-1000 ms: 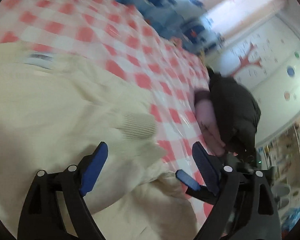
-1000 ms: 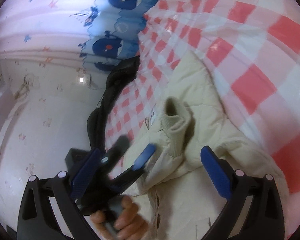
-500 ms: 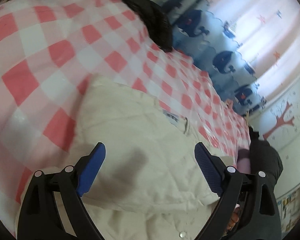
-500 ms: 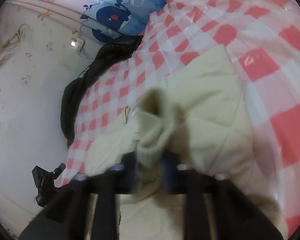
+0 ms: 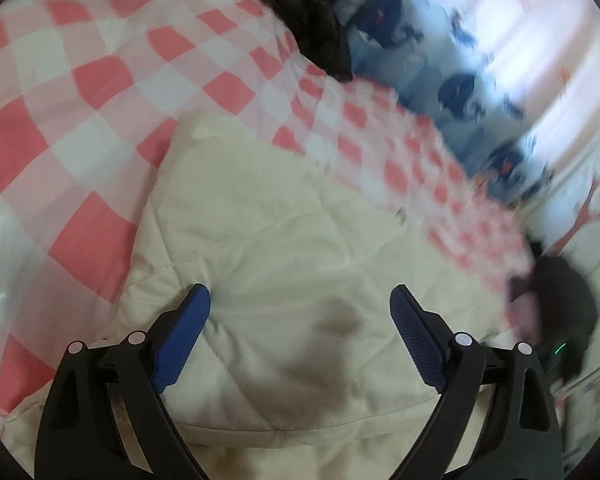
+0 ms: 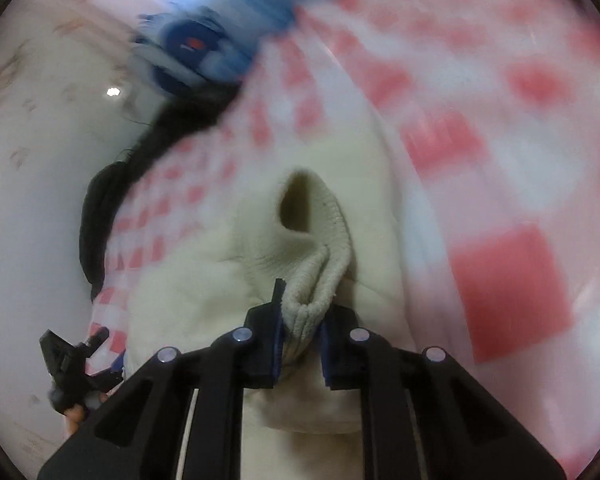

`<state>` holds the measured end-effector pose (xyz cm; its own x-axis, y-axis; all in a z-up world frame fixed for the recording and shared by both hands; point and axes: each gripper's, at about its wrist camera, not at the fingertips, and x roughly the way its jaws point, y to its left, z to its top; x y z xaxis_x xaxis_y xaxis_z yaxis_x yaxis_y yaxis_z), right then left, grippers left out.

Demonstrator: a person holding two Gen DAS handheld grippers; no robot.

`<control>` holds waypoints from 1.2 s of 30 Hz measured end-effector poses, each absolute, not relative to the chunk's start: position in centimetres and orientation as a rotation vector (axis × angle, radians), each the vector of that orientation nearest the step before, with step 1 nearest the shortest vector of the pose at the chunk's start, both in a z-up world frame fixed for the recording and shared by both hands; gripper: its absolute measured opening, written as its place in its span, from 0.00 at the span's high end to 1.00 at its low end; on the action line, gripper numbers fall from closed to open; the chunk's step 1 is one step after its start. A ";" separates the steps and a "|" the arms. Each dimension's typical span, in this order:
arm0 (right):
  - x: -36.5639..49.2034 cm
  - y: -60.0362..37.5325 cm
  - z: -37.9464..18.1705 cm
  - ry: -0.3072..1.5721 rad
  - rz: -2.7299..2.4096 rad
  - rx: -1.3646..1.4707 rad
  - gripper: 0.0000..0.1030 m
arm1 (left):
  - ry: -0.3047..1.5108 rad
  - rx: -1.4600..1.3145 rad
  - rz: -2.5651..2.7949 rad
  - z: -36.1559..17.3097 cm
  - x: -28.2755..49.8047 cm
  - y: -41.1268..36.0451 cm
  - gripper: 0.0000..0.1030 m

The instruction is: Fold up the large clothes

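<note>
A cream quilted jacket (image 5: 268, 216) lies spread on a red-and-white checked cloth (image 5: 72, 92). My left gripper (image 5: 300, 320) hovers over the jacket's body, jaws wide apart and nothing between the blue pads. In the right wrist view my right gripper (image 6: 300, 324) is shut on the ribbed knit cuff (image 6: 316, 240) of a sleeve, whose round opening faces the camera. The left gripper (image 6: 76, 360) shows small at the lower left of that view, over the jacket's far edge.
A black garment (image 5: 300, 12) lies at the far edge of the checked cloth, another dark one (image 6: 100, 208) along the left side. A blue whale-print curtain (image 5: 440, 88) hangs behind. A person's dark sleeve and hand (image 5: 556, 312) are at the right.
My right gripper closed from wide open onto the sleeve cuff. My left gripper swung away from the cuff across the jacket toward its other side and stayed open.
</note>
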<state>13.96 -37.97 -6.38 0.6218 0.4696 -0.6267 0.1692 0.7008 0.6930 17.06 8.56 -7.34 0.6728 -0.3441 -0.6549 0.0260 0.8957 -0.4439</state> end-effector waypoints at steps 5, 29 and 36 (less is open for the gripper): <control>11.6 -38.6 -0.2 0.758 0.030 0.652 0.57 | 0.756 -0.256 -0.167 -5.8 15.8 6.3 0.15; 17.4 -28.3 -4.4 1.008 0.117 0.075 0.15 | 0.757 -0.122 -0.096 -7.4 15.9 5.0 0.09; 16.9 -28.8 0.4 0.856 0.126 0.133 0.14 | 0.704 -0.097 -0.076 -6.1 15.1 4.6 0.09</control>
<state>16.88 -28.85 0.37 0.6490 0.1641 -0.7429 -0.0575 0.9842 0.1672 15.08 4.64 -6.07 0.7599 -0.1027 -0.6419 0.0371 0.9927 -0.1149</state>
